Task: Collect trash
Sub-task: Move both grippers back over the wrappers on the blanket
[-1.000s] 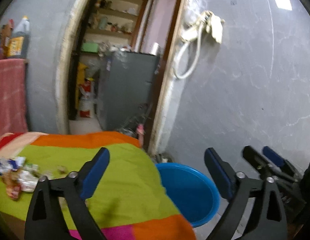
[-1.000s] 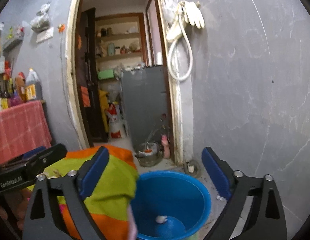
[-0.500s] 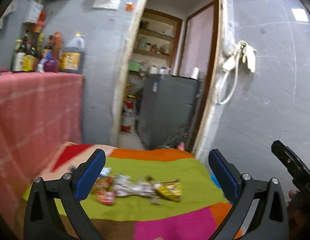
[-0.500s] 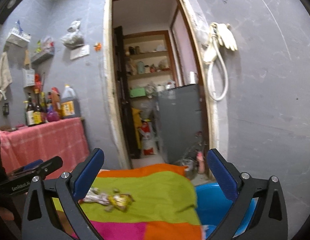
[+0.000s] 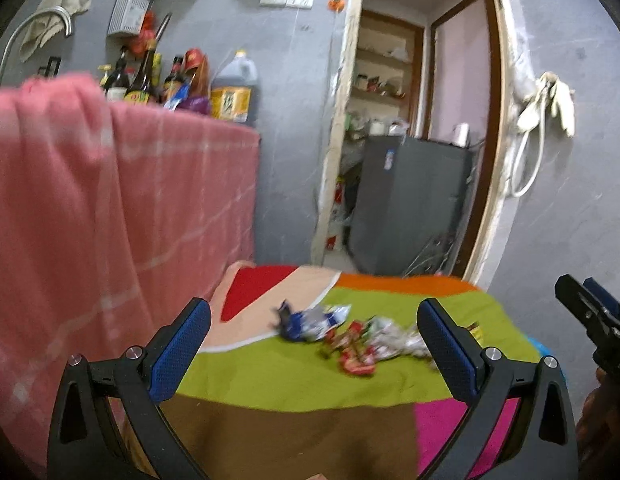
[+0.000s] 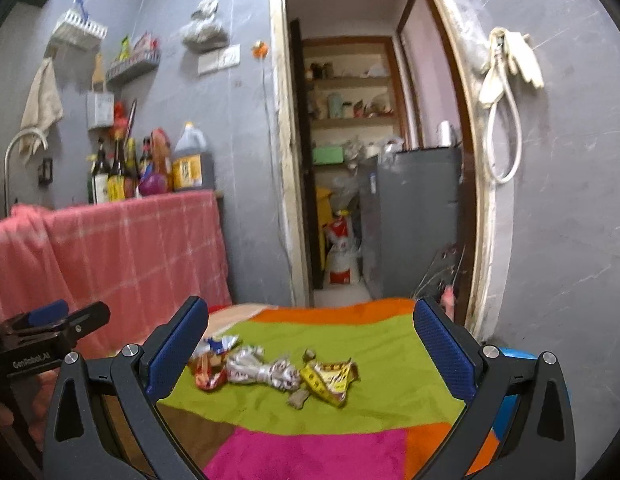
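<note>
Though jaws wide, wrappers point(image 6: 270, 372) ahead, untouched.

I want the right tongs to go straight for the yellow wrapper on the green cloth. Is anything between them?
Nothing visible. The right tongs are open and empty, and the yellow wrapper lies ahead between the fingers on bare green cloth; the silver wrapper sits to its left.

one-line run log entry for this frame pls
phase: approach | left gripper: open, empty | right gripper: open, empty | crumpled snack wrappers: on multicoloured cloth | blue plastic tub: right of cloth
</note>
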Tool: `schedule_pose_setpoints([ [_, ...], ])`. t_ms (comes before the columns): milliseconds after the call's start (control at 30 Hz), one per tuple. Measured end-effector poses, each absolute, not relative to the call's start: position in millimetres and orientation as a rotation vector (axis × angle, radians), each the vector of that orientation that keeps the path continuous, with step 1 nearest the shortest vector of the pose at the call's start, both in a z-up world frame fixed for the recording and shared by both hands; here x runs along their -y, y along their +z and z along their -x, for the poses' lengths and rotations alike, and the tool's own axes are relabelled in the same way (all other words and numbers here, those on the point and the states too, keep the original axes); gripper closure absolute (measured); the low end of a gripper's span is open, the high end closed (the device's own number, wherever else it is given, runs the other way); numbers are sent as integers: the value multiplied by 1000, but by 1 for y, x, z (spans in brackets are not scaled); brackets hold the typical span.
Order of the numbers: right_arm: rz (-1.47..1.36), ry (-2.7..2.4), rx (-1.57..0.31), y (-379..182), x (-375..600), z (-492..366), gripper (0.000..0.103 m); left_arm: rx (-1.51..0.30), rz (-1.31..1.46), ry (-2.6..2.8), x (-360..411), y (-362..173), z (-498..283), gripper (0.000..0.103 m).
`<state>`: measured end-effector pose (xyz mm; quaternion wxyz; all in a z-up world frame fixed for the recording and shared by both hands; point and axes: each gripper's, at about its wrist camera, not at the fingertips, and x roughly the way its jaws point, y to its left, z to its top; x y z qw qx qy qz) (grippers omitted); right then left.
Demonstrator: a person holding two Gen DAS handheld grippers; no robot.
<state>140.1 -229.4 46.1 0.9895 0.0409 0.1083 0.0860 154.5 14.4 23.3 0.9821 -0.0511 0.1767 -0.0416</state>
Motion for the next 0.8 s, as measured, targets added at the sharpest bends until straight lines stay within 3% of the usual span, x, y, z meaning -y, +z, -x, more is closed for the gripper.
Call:
schedule_pose_setpoints([
  [467, -16, 194, -458, -4, 229, -193, 1, -614, 63, -176, 2, -28, -218, 3],
  [633, 1, 205, -546, -17, 230, -213, 9, -678, 64, -214, 7, -38, -238, 14],
  [733, -3, 206, -607, -25, 232, -226, 18, -735, 76, -236, 10, -43, -252, 32],
  [800, -24, 215, -654, -31, 234, -237, 18, -758, 86, -250, 12, -45, -259, 35],
])
